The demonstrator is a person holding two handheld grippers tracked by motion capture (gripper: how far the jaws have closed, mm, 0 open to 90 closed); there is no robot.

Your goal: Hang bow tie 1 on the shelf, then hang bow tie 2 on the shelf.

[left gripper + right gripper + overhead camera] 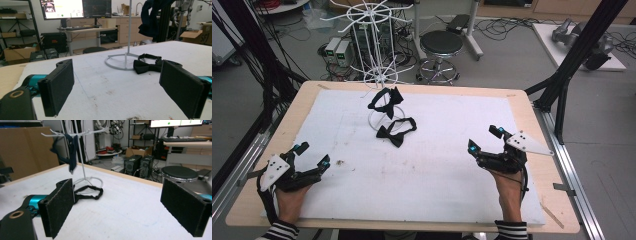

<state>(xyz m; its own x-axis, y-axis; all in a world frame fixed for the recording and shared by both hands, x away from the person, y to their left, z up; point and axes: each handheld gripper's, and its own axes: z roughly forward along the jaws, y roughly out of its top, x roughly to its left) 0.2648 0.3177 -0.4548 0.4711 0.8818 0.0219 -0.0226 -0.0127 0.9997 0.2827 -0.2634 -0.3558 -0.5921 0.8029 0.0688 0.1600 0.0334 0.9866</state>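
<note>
A black bow tie [396, 131] with a looped strap lies by the white rack [379, 60]; another tie [385, 100] hangs there. Both grippers, left [312, 154] and right [484, 138], have jaws spread, empty, over a stained white mat [437, 170] in a cable-strewn lab.

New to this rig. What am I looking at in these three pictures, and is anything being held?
No robot arm here: a person holds a handheld two-jaw gripper in each hand. The high view looks down on the table; the left gripper and right gripper rest near its front. The other two pictures come from cameras riding on each gripper, looking along its black jaws. On the white mat stands a white wire rack with one bow tie hanging; another bow tie lies by its base. Both grippers are open and hold nothing.
</note>
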